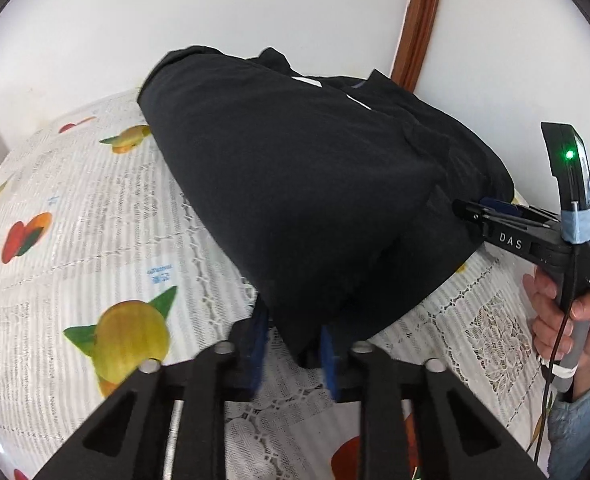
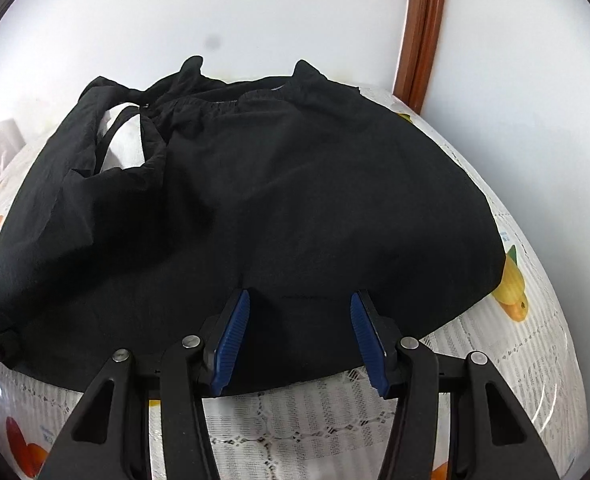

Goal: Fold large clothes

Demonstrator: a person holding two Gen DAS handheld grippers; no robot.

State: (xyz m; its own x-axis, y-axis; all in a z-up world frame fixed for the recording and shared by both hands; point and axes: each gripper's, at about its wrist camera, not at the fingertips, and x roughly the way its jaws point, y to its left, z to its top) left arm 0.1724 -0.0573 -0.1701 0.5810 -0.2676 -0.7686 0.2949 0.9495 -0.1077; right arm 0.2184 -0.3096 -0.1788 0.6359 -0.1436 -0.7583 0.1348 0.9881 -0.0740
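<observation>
Black garment (image 2: 295,208) lies spread over the bench (image 2: 495,360), which wears a lace-patterned cloth printed with fruit (image 1: 131,332); the far edge of the fabric reaches almost to the white wall (image 2: 255,12), and a brown wooden frame (image 2: 423,28) rises at the back right. In the right wrist view a gathered waistband runs along the far side, and on the left a loose loop of fabric leaves a small patch of the bench cloth showing through.

In the left wrist view the left gripper (image 1: 295,354) has its blue fingers (image 1: 329,360) drawn in on the nearest corner of the garment, pinching the fabric, which rises in a fold from that corner.

The right gripper (image 2: 299,336) hangs over the near hem with its blue fingers (image 2: 231,340) spread apart, the cloth lying flat between them and neither pad pressing on it. Seen from the left wrist view, that same tool (image 1: 471,208) points into the garment's right edge, held by a hand (image 1: 555,316) in a blue sleeve (image 1: 583,424), with a green light glowing on its upper part
</observation>
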